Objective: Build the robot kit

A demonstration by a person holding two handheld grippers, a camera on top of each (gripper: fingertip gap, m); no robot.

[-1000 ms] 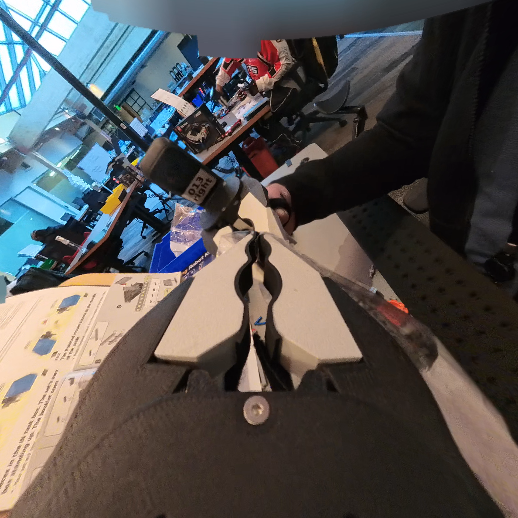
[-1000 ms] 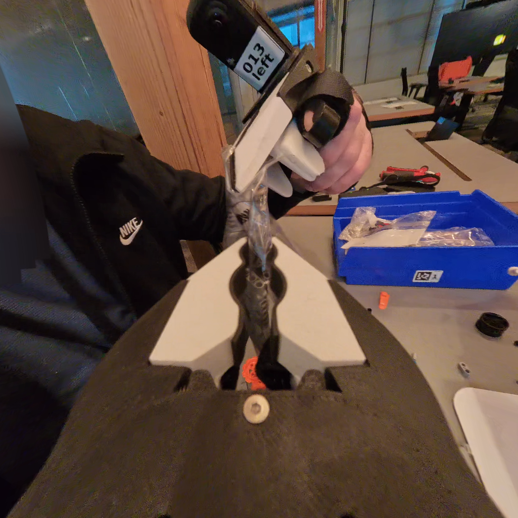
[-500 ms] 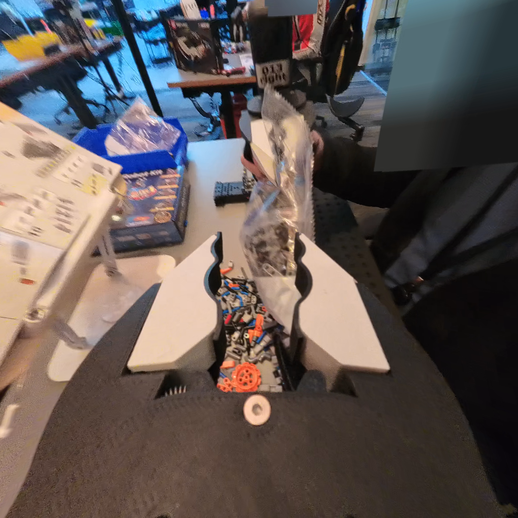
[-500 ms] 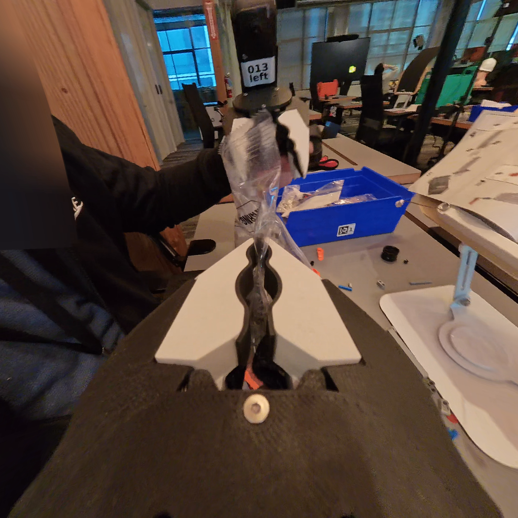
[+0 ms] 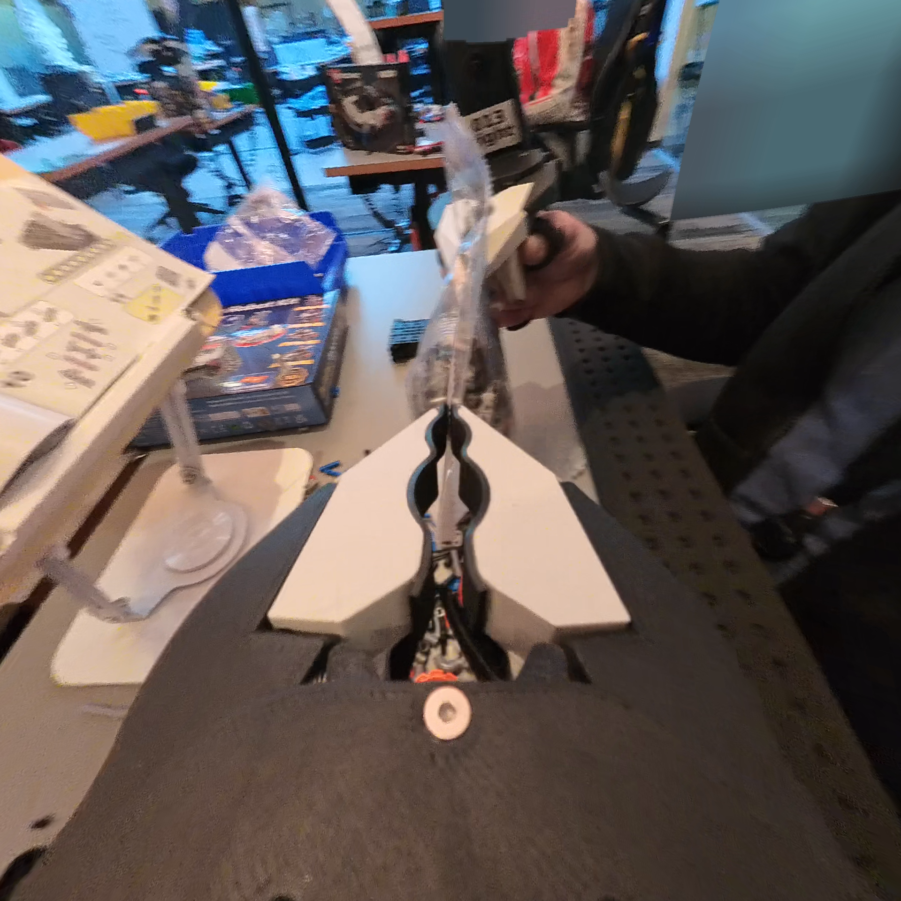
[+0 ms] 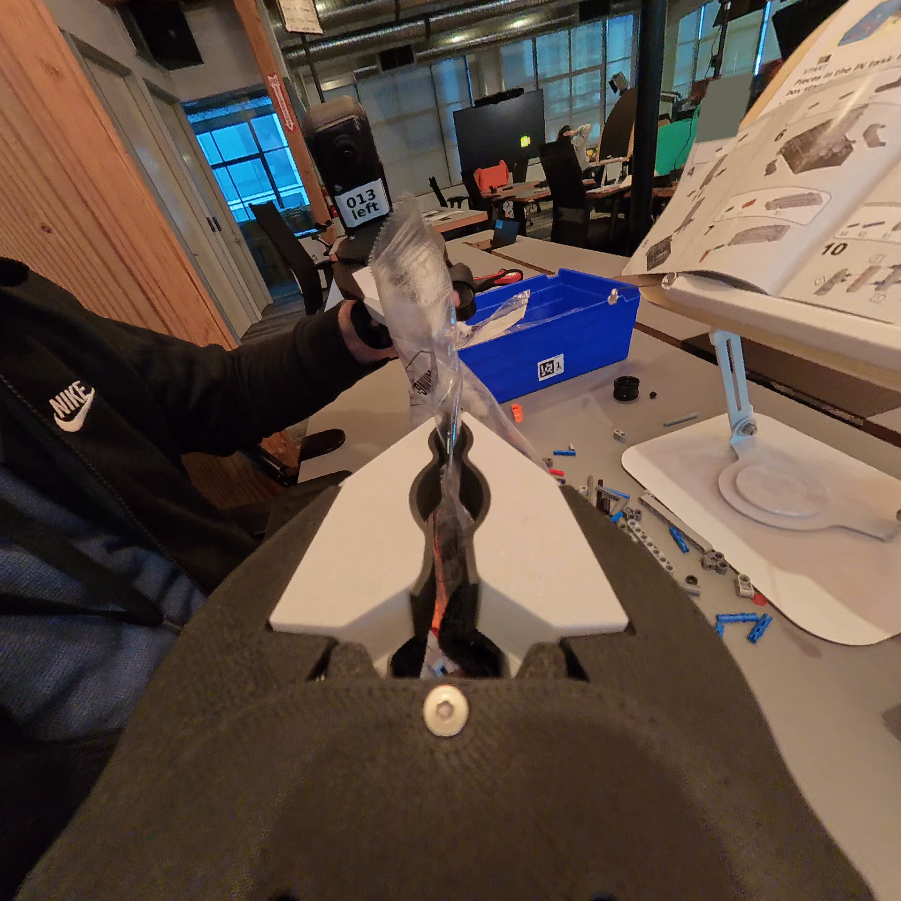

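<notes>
A clear plastic bag (image 5: 460,312) with small dark building parts inside hangs between both grippers above the grey table (image 5: 370,370). My left gripper (image 5: 449,409) is shut on a thin edge of the bag. Farther off in the left wrist view, the right gripper (image 5: 480,229) pinches another part of the bag. In the right wrist view my right gripper (image 6: 451,424) is shut on the crumpled film of the bag (image 6: 419,302). The hand (image 6: 361,331) with the left gripper shows behind the bag; that gripper's fingertips are hidden by the film.
A blue bin (image 6: 560,331) with more bags stands behind. An open instruction booklet (image 6: 804,195) rests on a white stand (image 6: 780,512) at the right. Several small loose parts (image 6: 682,536) lie on the table. A printed box (image 5: 263,361) and a black perforated mat (image 5: 658,463) flank the bag. Left tips to right tips: about 10 cm.
My left gripper opened beside the bag half a second ago and has shut again on its edge. My right gripper stayed shut on the bag. Both views swung toward the table.
</notes>
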